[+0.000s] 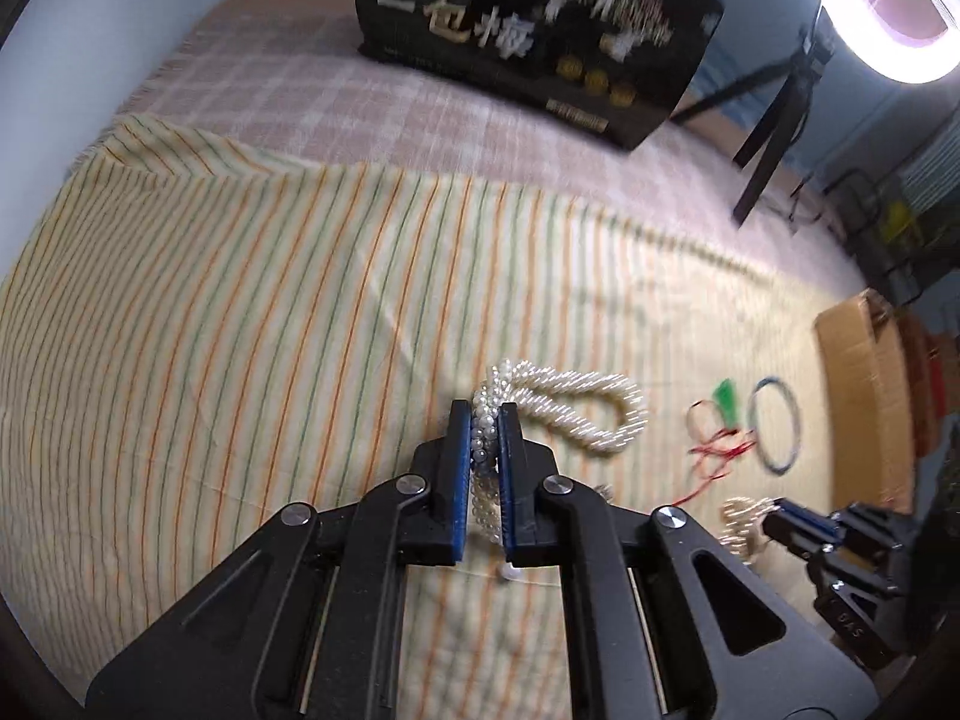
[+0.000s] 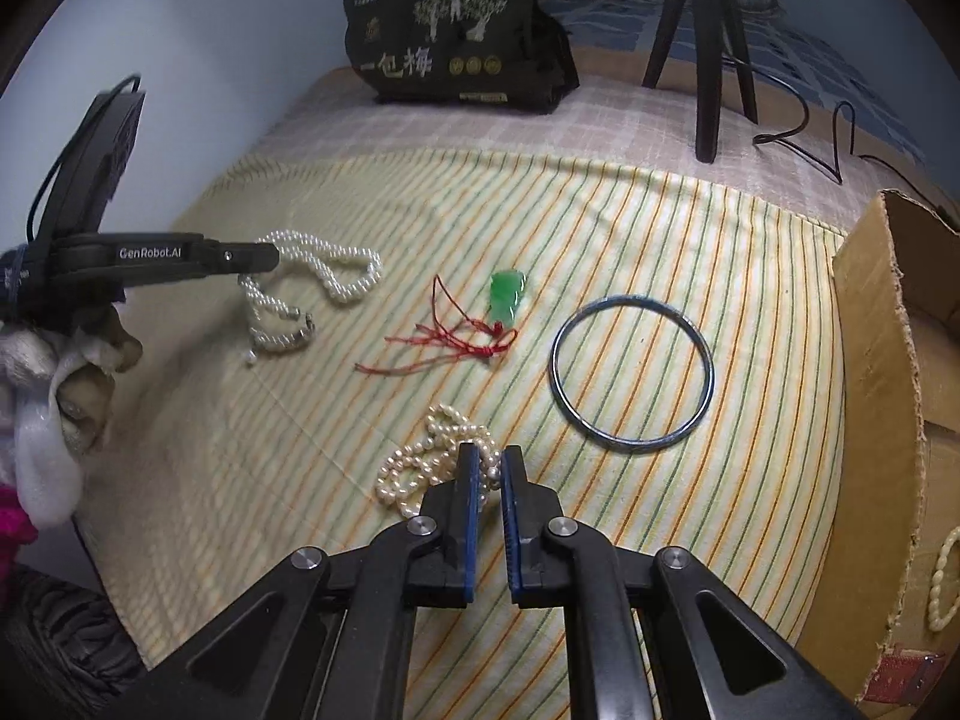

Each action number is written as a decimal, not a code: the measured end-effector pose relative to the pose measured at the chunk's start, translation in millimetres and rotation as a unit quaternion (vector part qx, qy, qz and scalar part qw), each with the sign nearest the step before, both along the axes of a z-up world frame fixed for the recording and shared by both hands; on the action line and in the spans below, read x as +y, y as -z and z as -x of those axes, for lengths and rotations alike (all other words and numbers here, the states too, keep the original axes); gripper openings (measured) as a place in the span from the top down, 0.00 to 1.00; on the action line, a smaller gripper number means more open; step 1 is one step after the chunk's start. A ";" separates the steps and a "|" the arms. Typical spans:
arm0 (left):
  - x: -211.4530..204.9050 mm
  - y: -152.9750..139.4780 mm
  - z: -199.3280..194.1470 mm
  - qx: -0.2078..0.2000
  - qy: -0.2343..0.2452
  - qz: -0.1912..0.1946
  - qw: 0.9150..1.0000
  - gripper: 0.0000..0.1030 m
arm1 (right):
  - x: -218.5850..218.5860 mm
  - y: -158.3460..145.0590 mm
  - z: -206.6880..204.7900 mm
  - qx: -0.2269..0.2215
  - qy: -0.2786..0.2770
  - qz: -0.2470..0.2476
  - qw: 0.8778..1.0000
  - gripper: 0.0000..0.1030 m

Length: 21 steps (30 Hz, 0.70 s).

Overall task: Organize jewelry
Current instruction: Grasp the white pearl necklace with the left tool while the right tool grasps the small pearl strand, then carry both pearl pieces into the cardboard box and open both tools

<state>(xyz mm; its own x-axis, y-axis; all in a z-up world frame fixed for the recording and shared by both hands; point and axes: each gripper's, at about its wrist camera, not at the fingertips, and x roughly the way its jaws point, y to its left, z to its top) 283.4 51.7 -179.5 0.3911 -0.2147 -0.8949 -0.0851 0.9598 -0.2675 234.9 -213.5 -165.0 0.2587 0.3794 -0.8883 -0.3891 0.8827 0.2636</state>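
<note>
Nearest the left wrist camera, the left gripper (image 1: 485,411) has its jaws pinched on a white pearl necklace (image 1: 576,405), several strands bunched between the blue pads while the rest loops out to the right over the striped cloth (image 1: 240,312) that covers the surface. From the right wrist camera that same gripper reaches in from the left edge, held by a hand (image 2: 90,360) in a pale sleeve, and the white pearl necklace (image 2: 336,270) trails from its tip in loose loops down to a clasp end lying on the striped cloth (image 2: 660,240). Right of the necklace lies a green jade pendant (image 2: 507,297) on a tangled red cord (image 2: 462,342), then, apart from it, a thin blue bangle (image 2: 633,372) lying flat. At the bottom centre of this view the right gripper (image 2: 489,468) has its jaws closed on a heap of cream pearl beads (image 2: 426,462), a few beads caught between the pads and most of the heap spilling to the left. At the far side stands a dark printed bag (image 2: 450,36), with black tripod legs (image 2: 708,60) to its right. Along the right edge rises a torn cardboard box (image 2: 876,360), and a pale bead string (image 2: 945,582) shows inside its lower part.
</note>
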 end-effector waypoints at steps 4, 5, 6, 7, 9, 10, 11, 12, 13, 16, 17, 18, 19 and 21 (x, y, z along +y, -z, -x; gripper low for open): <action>-2.8 -17.6 1.7 -0.021 0.003 0.019 1.000 0.94 | -6.1 -19.0 0.9 -0.009 0.010 -0.031 0.999 0.96; -3.8 -20.9 1.9 -0.026 0.003 0.022 0.999 0.94 | -6.4 -22.5 1.4 -0.012 0.011 -0.034 0.999 0.96; -3.1 -24.3 2.7 -0.029 0.004 0.024 0.999 0.94 | -7.3 -26.9 1.5 -0.015 0.012 -0.040 0.999 0.96; -5.3 -27.8 3.1 -0.032 0.005 0.027 0.999 0.94 | -9.1 -33.2 2.5 -0.019 0.015 -0.048 0.999 0.96; -4.4 -36.5 10.3 -0.040 0.007 0.032 0.999 0.95 | -12.9 -44.6 4.5 -0.029 0.017 -0.057 0.998 0.96; -4.6 -40.5 12.4 -0.044 0.008 0.034 0.998 0.95 | -14.6 -51.6 5.8 -0.037 0.019 -0.060 0.997 0.96; -6.4 -45.4 14.5 -0.049 0.010 0.036 0.998 0.95 | -15.8 -56.4 6.5 -0.043 0.020 -0.063 0.997 0.96; -6.8 -48.4 16.9 -0.053 0.011 0.038 0.998 0.95 | -17.3 -61.9 8.0 -0.049 0.022 -0.067 0.996 0.96; -8.2 -52.9 19.0 -0.058 0.013 0.039 0.997 0.95 | -18.5 -66.1 9.1 -0.055 0.024 -0.069 0.996 0.96; -10.4 -66.4 24.4 -0.072 0.012 0.049 0.996 0.95 | -22.2 -80.9 12.3 -0.074 0.032 -0.075 0.994 0.96; -10.7 -71.4 26.9 -0.076 0.013 0.051 0.996 0.95 | -23.4 -84.4 13.4 -0.077 0.033 -0.076 0.994 0.96; -10.6 -75.4 28.7 -0.080 0.013 0.053 0.995 0.95 | -25.4 -88.5 15.3 -0.082 0.035 -0.076 0.993 0.96; -11.1 -79.7 31.1 -0.084 0.013 0.056 0.995 0.95 | -27.0 -92.1 16.9 -0.086 0.039 -0.077 0.993 0.96; -12.4 -87.7 34.8 -0.090 0.015 0.063 0.994 0.95 | -32.1 -98.5 20.8 -0.093 0.043 -0.078 0.992 0.96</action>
